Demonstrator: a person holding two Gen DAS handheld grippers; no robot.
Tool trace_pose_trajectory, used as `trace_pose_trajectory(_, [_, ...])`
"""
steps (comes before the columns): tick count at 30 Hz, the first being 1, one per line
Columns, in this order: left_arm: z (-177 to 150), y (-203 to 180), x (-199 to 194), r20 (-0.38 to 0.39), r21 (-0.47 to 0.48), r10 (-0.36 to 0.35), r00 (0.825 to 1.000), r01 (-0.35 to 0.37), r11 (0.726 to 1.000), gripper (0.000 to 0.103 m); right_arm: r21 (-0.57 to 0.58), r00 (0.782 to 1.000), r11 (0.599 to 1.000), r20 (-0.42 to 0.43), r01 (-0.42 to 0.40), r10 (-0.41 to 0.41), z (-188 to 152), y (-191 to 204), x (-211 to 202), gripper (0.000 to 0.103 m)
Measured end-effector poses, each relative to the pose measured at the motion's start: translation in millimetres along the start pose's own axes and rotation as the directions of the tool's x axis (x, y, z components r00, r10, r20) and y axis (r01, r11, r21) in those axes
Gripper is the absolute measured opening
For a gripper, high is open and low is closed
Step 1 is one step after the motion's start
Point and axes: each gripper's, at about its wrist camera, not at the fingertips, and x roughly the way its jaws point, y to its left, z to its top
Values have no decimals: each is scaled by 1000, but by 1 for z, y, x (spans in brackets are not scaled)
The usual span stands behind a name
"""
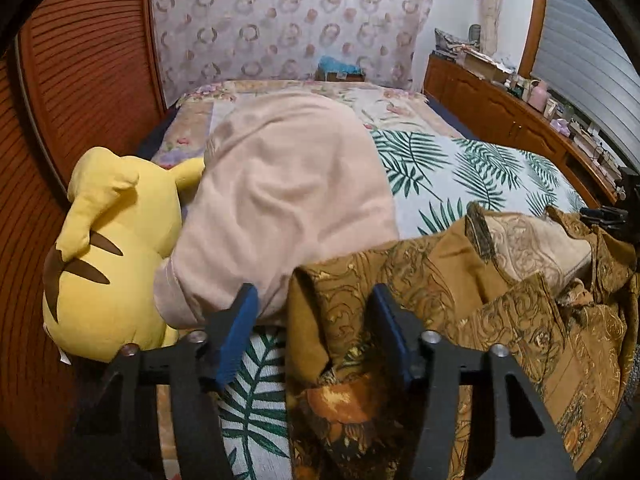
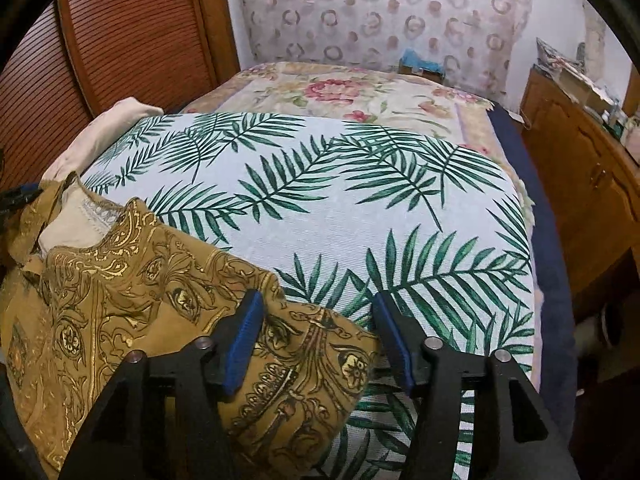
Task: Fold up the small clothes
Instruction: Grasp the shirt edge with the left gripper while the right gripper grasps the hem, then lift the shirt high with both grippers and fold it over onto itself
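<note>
A brown garment with gold paisley print [image 1: 460,300] lies crumpled on the palm-leaf cloth [image 1: 460,164] at the near edge of the bed. My left gripper [image 1: 314,300] is open, its blue pads astride the garment's left edge. In the right wrist view the same garment [image 2: 132,292] fills the lower left, its pale lining showing at the neck. My right gripper [image 2: 318,312] is open over the garment's right edge, one pad on the fabric and one over the leaf cloth [image 2: 320,200].
A pink garment [image 1: 288,200] is heaped on the bed's left, beside a yellow plush toy [image 1: 112,256]. A slatted wooden door [image 1: 80,80] stands left. A wooden cabinet [image 1: 500,108] with clutter runs along the right. Floral bedding [image 2: 360,92] lies beyond.
</note>
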Motion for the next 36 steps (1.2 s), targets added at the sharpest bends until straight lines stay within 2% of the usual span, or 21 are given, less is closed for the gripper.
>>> trace_pose_trajectory(2, [-2,-5,-1,-2,18,-13,1000,13,1000,42,0,1000,1000,2,-13,13,-3,1,-3,60])
trace_pose_trajectory(4, [-2,-10,-4,2,35,-34,999,34,999,26,-13,999,999,3,-35,35,-7,4,-4,60])
trace_pose_trajectory(10, [-2,-15,-10,24,36,-41,999,40,999,7,-29,999,999,10,-46,47,-12,7,-8,60])
trace_pose_trajectory(11, [-2,-16,-13,33,34,-45,998,44,998,6,-35,999,998,12,-45,45,-13,7,-9,53])
trace_pose_trajectory(12, [-1,-18,-18,48,36,-56,997,54,998,5,-42,999,998,12,-51,51,-14,8,-11,35])
trace_pose_trajectory(14, [-1,-23,-34,94,46,-71,993,67,997,4,-57,998,997,19,-50,51,-17,11,-18,14])
trace_pose_trajectory(15, [0,-27,-41,109,49,-80,991,75,996,4,-68,998,996,35,-54,57,-19,14,-25,10])
trace_pose_trajectory(19, [6,-47,-90,213,84,-130,968,114,990,4,-86,984,994,154,-72,84,-24,24,-80,8])
trace_pose_trajectory(22, [15,-63,-134,302,126,-156,941,122,984,4,-115,963,992,259,-51,79,-22,37,-139,8])
trace_pose_trajectory(25, [31,-77,-179,386,156,-184,904,132,979,4,-151,932,988,359,7,49,-12,52,-202,7])
trace_pose_trajectory(27, [48,-84,-212,457,176,-192,869,124,977,4,-166,901,984,434,57,21,0,62,-248,7])
trace_pose_trajectory(29, [64,-87,-235,508,184,-185,841,104,977,4,-180,867,979,498,95,7,12,69,-290,7])
trace_pose_trajectory(32, [91,-84,-277,602,166,-178,778,95,981,4,-193,808,966,589,172,-27,30,82,-348,7])
trace_pose_trajectory(36, [110,-75,-311,678,149,-149,720,64,987,4,-183,737,955,674,233,-51,38,93,-407,7])
